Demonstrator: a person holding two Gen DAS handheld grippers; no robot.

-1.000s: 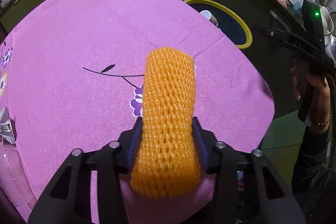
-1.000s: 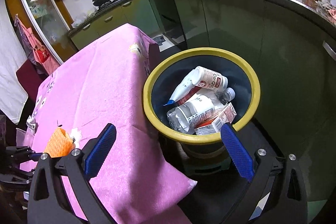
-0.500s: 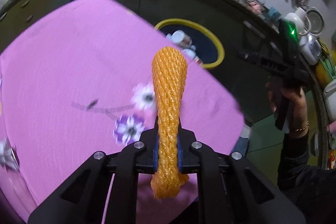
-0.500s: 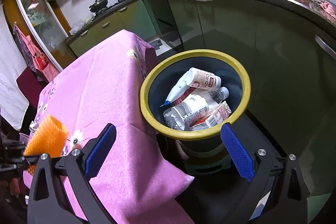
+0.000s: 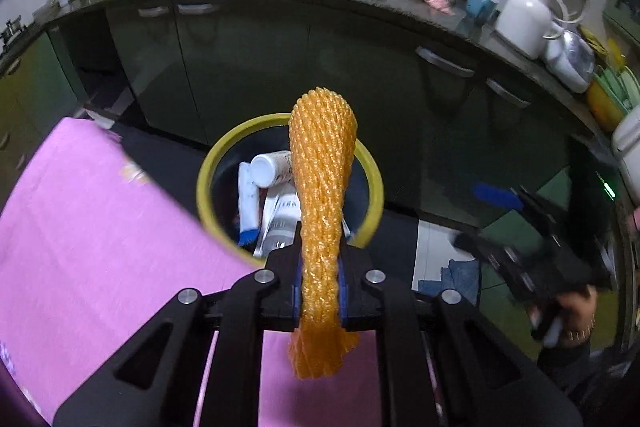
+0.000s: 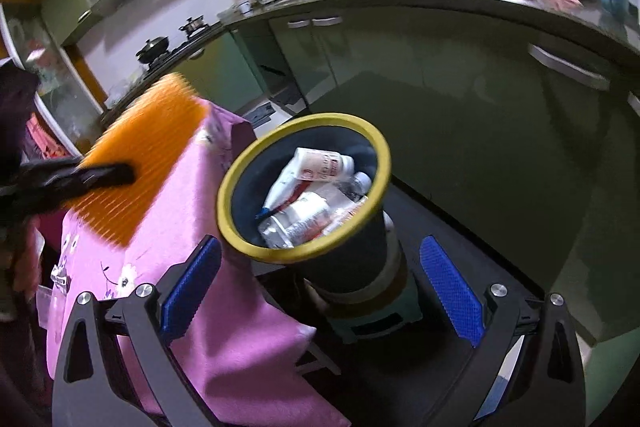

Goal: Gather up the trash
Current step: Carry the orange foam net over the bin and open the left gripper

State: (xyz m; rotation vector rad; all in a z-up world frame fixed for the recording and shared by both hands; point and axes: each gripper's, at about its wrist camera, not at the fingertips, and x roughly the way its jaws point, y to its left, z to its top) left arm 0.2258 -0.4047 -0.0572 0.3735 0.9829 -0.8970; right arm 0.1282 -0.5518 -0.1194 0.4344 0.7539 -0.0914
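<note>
Orange foam-net sleeve (image 5: 322, 183) is clenched between the pads of the left hand-held gripper (image 5: 320, 277), at 12 o'clock from it, in front of the yellow-rimmed dark trash bin (image 5: 370, 187). The right hand-held gripper (image 6: 318, 285) is released, nothing being held.

An orange foam net sleeve (image 5: 322, 211) is standing squeezed thin at its lower part, flaring above, over the edge of the pink-clothed table. Beside the table a yellow-rimmed bin (image 6: 236, 183) is sitting, holding bottles (image 6: 320, 163) and a tube (image 5: 246, 203).
</note>
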